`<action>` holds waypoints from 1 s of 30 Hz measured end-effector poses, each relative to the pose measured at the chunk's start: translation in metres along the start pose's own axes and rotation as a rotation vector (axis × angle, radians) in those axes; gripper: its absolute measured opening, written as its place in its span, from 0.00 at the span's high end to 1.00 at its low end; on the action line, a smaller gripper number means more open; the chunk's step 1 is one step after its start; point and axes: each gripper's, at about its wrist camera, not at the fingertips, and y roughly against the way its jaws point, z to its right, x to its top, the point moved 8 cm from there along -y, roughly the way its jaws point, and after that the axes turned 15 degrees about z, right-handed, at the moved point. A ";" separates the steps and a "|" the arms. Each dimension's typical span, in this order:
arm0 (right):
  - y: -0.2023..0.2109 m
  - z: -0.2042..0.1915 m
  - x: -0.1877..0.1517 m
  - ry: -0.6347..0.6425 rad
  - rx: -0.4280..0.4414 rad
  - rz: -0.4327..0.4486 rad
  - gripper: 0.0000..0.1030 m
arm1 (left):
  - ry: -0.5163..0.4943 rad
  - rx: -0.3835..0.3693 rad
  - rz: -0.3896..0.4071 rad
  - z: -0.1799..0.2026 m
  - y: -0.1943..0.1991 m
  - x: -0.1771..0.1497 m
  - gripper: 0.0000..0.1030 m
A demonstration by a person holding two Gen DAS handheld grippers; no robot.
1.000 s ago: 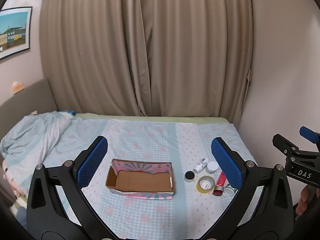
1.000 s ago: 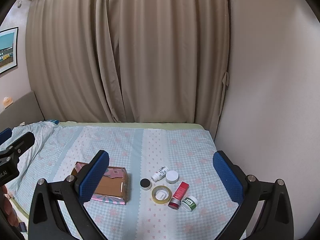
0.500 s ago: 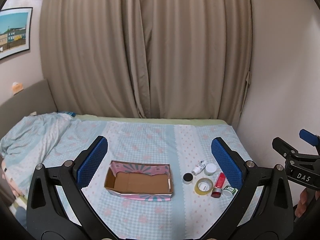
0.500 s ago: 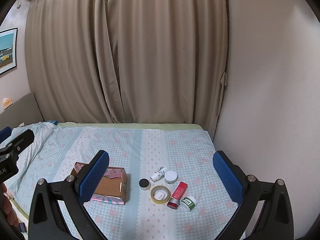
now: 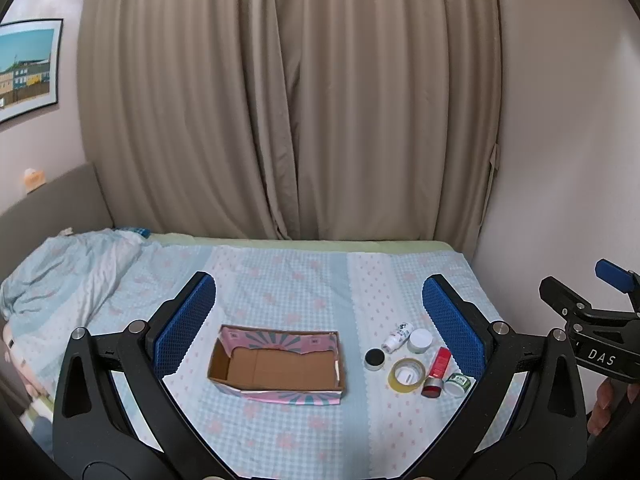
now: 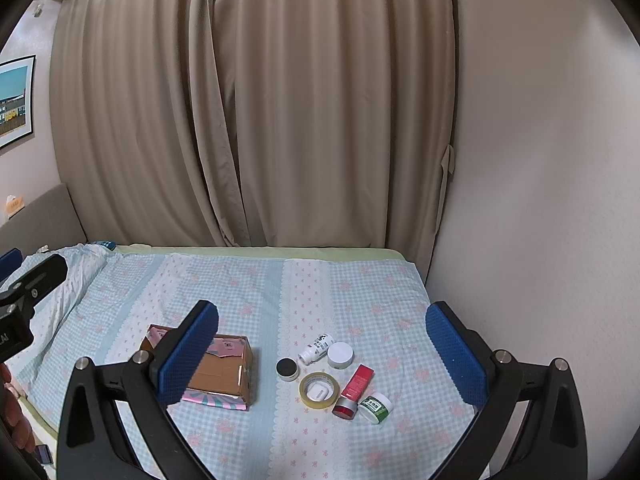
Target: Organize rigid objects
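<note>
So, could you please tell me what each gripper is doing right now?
Left gripper: open, empty.
Right gripper: open, empty.

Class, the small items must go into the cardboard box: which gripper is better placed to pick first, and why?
Probably the right gripper: open, with the tape roll and jars between its fingers. The left gripper frames the cardboard box.

Home bedroom: bed (image 6: pixel 248 280) with blue checked floral sheet, crumpled duvet (image 5: pixel 68 268) at left, padded grey headboard (image 5: pixel 48 200), floor-length beige curtains (image 5: pixel 288 100), framed picture (image 5: pixel 26 68) on plain wall.
</note>
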 end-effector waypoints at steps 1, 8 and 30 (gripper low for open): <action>0.000 0.000 0.000 0.002 -0.001 0.000 0.00 | -0.001 0.000 0.000 0.000 0.000 0.000 0.01; 0.000 -0.001 0.000 0.003 0.002 -0.006 0.00 | 0.010 -0.012 -0.010 -0.002 -0.003 -0.001 0.01; -0.002 -0.003 0.007 0.005 -0.010 -0.009 0.00 | 0.013 -0.026 -0.028 -0.002 -0.010 -0.003 0.01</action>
